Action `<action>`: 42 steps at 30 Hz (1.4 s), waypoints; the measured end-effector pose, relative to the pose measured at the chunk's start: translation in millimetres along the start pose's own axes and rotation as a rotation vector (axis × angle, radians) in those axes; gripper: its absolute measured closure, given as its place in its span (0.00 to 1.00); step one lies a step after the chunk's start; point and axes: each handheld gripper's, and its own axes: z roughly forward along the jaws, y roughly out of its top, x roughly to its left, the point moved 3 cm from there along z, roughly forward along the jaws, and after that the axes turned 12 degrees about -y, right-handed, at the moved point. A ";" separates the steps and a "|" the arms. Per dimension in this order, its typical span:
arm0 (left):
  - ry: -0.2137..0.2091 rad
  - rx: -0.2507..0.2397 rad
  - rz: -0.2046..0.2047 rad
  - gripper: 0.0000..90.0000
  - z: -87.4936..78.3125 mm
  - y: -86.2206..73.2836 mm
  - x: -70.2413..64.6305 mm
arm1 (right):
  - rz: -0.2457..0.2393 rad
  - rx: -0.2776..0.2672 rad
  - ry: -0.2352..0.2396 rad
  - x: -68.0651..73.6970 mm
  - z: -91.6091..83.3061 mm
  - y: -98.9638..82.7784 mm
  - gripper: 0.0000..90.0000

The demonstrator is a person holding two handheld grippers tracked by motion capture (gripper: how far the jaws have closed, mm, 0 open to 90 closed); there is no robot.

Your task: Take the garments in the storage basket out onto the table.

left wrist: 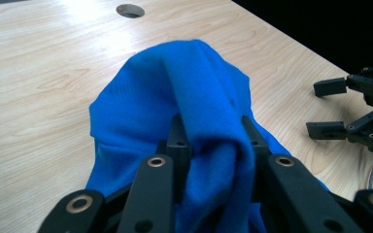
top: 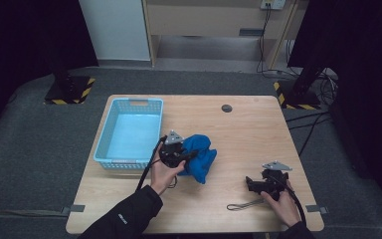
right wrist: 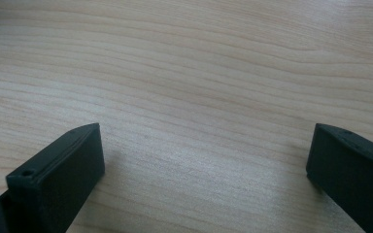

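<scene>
Pale wooden table [top: 248, 134], grey carpet [top: 30, 149], blue basket [top: 110, 158] at left

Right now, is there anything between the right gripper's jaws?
No, the right gripper has its jaws wide apart over bare table.

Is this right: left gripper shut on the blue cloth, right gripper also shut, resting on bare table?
Not quite. The left gripper is shut on the blue cloth, but the right gripper is open: the right gripper view shows its jaws wide apart with nothing but bare table between them.
</scene>
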 end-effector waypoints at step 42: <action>-0.021 0.033 -0.011 0.80 37.5 -13.6 -0.1 | 0.000 0.000 0.000 0.0 0.0 0.0 0.00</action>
